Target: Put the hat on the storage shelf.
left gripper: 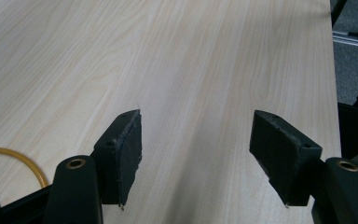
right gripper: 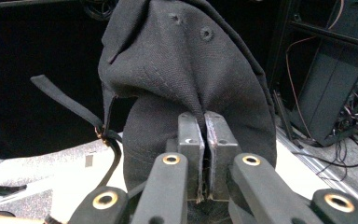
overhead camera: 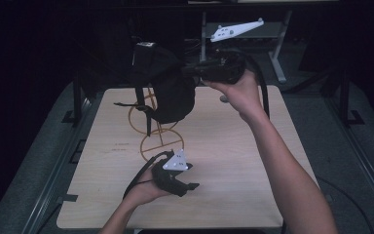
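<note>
1. Right hand-held gripper (overhead camera: 191,71): jaws pressed fully together on a pinch of black cloth. In the right gripper view the two pads meet on a fold of the cap (right gripper: 186,93), so the grip rests on the fabric alone; a thin fold is probably the easiest part of so soft a thing to seize.

2. Black cap (overhead camera: 163,83): a soft fabric cap with stitched eyelets, held aloft above the far left part of the table (overhead camera: 233,161). It hangs clear of the wood, its crown sagging under its own weight. Lifting it free would let it be carried without dragging on the wire stand below.

3. Adjusting strap (right gripper: 74,112): trails loose from the cap's back with a small metal buckle, hanging down toward the table. It is the part most likely to snag during a move.

4. Gold wire stand (overhead camera: 151,124): loops of thin yellow wire lying on the table directly under the cap. Whether the cap touches it cannot be told from the high view.

5. Left hand-held gripper (overhead camera: 191,185): jaws standing well apart with nothing between them. In the left gripper view only bare wood lies ahead of the pads (left gripper: 126,154), with a curve of the yellow wire (left gripper: 23,161) at the lower left edge. It rests low near the front of the table, apparently kept ready while the right does the lifting.

6. Grey three-cornered plate (overhead camera: 177,162): part of the left gripper's top.
</note>
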